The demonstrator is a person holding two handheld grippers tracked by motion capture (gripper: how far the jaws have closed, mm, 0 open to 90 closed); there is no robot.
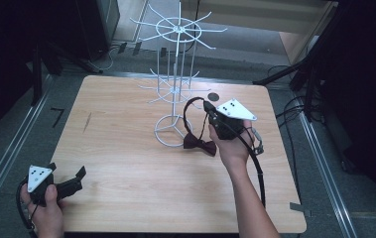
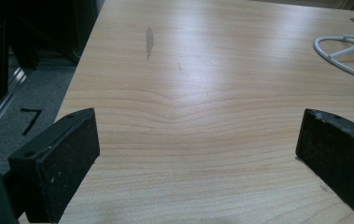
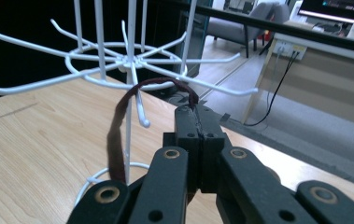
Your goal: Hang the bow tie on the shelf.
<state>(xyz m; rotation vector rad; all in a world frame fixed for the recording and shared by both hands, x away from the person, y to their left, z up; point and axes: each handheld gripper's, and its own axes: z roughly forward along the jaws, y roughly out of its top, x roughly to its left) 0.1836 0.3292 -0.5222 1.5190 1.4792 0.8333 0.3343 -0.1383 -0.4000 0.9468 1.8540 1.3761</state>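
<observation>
A dark red bow tie (image 1: pixel 199 144) hangs by its strap (image 1: pixel 189 105) from my right gripper (image 1: pixel 207 106), which is shut on the strap. In the right gripper view the strap (image 3: pixel 118 126) loops up from the closed gripper (image 3: pixel 196 112) and sits close beside a hook of the white wire rack (image 3: pixel 132 60). The rack (image 1: pixel 176 79) stands at the table's far middle, just left of the bow tie. My left gripper (image 1: pixel 67 174) rests at the near left corner, open, with bare wood between its fingers (image 2: pixel 58 158).
The wooden table (image 1: pixel 126 163) carries a dark round hole (image 1: pixel 214 95) behind the rack and a grey streak (image 1: pixel 87 122) at the left. Black stands and cables lie on the floor around the table. The rack's ring base (image 2: pixel 343 51) is far right in the left gripper view.
</observation>
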